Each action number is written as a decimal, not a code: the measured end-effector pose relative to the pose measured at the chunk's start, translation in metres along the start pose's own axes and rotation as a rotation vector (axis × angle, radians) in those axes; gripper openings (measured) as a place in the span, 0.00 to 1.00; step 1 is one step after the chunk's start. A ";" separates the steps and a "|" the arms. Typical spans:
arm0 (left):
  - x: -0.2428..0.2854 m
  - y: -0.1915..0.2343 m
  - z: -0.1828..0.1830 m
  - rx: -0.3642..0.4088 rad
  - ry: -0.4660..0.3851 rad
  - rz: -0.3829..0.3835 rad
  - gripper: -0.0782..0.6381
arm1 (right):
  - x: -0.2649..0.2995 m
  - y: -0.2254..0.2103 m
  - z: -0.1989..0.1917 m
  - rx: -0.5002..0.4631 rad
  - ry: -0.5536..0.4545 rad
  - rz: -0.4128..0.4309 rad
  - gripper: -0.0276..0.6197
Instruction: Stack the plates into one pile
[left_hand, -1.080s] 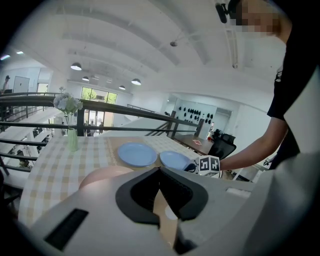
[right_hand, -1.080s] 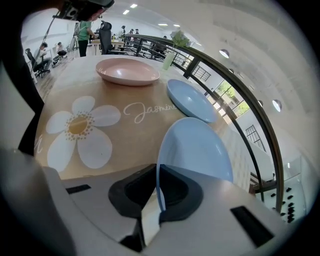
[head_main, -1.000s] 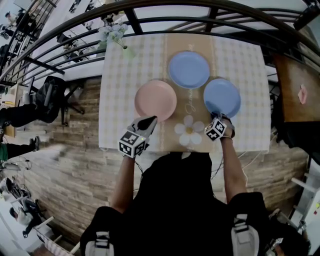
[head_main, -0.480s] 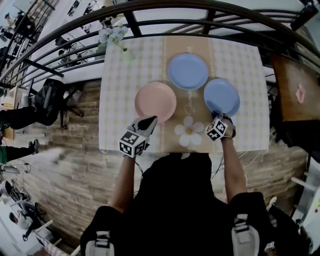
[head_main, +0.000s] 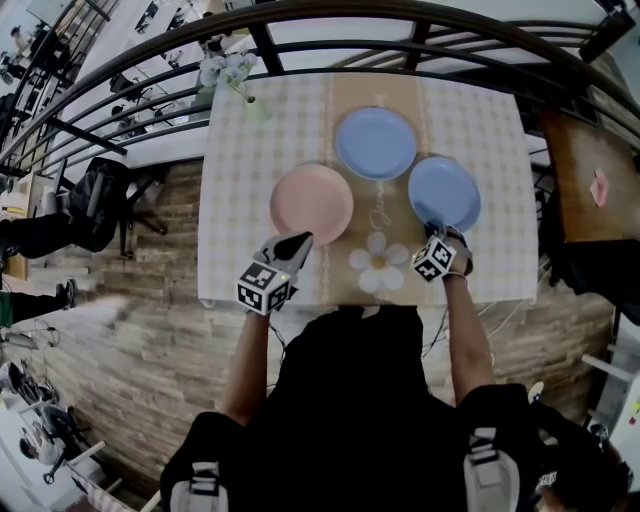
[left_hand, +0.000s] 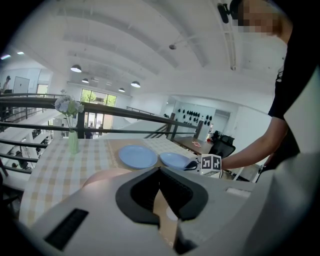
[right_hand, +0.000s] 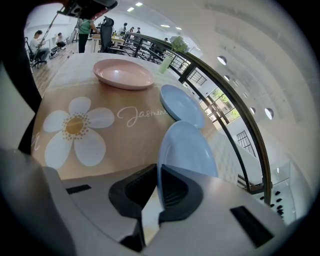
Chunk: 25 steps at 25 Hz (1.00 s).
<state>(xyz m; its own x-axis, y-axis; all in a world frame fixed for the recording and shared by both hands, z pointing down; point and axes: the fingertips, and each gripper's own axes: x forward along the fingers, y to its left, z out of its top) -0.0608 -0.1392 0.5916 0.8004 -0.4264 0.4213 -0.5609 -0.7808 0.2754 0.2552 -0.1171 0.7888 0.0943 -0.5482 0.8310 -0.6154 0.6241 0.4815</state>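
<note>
Plates sit unstacked, three of them on the tabletop. The pink plate lies furthest left, and the left tool hovers just beside its near edge without touching it. That tool's jaws stand slightly apart with nothing between them; only the tan runner shows through the gap. The middle blue plate lies further back on the runner, close to the other two. The right blue plate lies nearest the right tool, whose jaws are closed on its near rim. On the runner, script reads "Jasmin", its ending hidden behind the plate, beside a printed white daisy.
</note>
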 end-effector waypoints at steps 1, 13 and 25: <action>0.000 0.001 0.000 0.002 -0.001 0.001 0.11 | 0.000 0.000 -0.001 -0.005 0.000 -0.004 0.07; -0.001 0.000 -0.002 -0.001 -0.008 0.002 0.11 | -0.004 -0.009 -0.002 -0.027 -0.006 -0.026 0.07; -0.006 0.001 -0.003 -0.009 -0.018 0.022 0.11 | -0.004 -0.014 0.007 -0.068 -0.019 -0.037 0.07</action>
<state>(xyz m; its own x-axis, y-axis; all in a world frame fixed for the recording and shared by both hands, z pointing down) -0.0664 -0.1360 0.5925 0.7914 -0.4515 0.4122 -0.5802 -0.7672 0.2735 0.2580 -0.1276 0.7773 0.1005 -0.5819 0.8071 -0.5570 0.6393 0.5302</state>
